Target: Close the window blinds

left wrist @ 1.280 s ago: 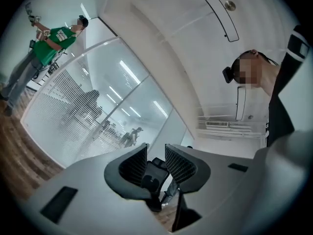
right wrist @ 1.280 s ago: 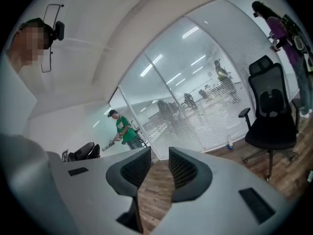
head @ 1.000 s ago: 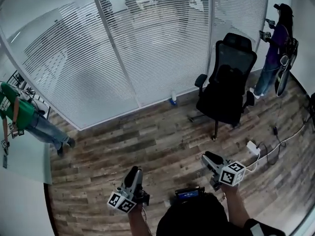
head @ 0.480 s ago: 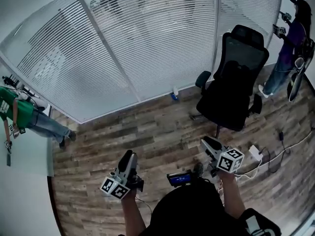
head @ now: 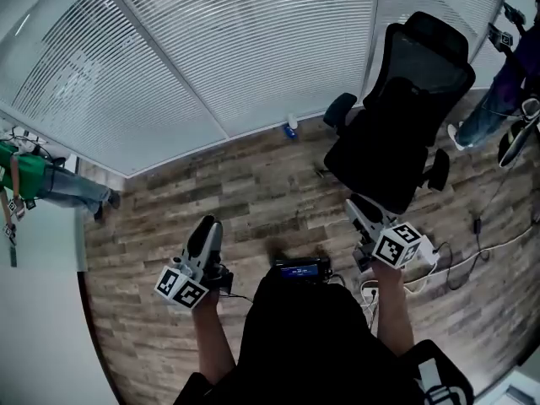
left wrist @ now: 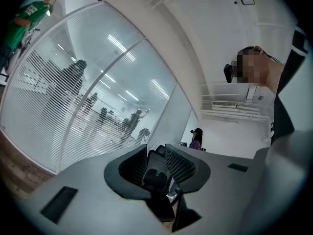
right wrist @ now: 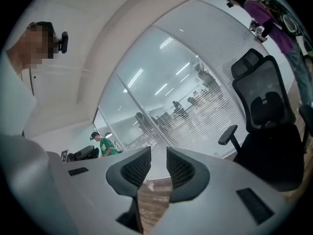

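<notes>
White slatted blinds point(head: 253, 40) hang across the glass wall ahead, their slats tilted so that people behind the glass show through in the gripper views. My left gripper point(head: 209, 224) is held low over the wood floor, well short of the wall. Its jaws stand apart with nothing between them point(left wrist: 155, 153). My right gripper point(head: 359, 202) is level with it, close to the black office chair point(head: 396, 116), and is also open and empty point(right wrist: 157, 153). The blinds point(left wrist: 44, 97) fill the left of the left gripper view. In the right gripper view the blinds point(right wrist: 195, 121) sit at the middle.
The office chair point(right wrist: 266, 116) stands between my right side and the glass. A small blue object point(head: 291, 129) lies at the foot of the wall. A white power strip with cables point(head: 434, 256) is on the floor at the right. A person in green point(head: 34, 184) stands left, another in purple point(head: 506, 83) right.
The glass wall and the chair have come closer and slid up the head view. Both grippers stay low in front of the body, with their jaws as before.
</notes>
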Demonstrator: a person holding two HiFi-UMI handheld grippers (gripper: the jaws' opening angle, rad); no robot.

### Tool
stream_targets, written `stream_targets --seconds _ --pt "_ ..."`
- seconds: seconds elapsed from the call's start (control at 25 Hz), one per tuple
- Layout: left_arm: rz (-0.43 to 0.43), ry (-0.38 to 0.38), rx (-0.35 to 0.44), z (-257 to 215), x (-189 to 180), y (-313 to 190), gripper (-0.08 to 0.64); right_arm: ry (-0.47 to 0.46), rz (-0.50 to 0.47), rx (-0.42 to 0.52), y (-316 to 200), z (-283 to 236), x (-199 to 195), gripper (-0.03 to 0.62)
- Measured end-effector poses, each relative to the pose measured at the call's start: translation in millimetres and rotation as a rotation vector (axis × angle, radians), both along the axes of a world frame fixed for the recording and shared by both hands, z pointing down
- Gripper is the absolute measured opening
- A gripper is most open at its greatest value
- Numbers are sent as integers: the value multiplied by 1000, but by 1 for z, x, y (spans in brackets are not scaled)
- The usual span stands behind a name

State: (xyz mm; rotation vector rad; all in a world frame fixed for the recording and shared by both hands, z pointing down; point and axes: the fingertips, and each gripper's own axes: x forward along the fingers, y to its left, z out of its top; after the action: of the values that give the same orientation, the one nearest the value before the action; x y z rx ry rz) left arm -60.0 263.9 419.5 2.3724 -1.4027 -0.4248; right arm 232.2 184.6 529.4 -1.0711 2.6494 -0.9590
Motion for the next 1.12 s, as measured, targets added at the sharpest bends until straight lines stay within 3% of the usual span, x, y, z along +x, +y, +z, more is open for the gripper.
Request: stream_targets --seconds 0.2,0.4,0.68,0.92,1.12 --pt "37 -3 -4 8 8 -54 109 -17 21 -17 -23 5 3 101" --pt "98 75 35 19 8 -135 109 35 79 -9 -83 2 9 101" --pt "119 139 69 9 -36 -235 109 78 80 33 -174 -24 -40 101" --pt "72 167 53 18 -88 -285 109 82 79 10 -221 -18 -83 101" --pt "53 173 20 30 -98 -312 110 93 58 -20 -249 -6 -95 101"
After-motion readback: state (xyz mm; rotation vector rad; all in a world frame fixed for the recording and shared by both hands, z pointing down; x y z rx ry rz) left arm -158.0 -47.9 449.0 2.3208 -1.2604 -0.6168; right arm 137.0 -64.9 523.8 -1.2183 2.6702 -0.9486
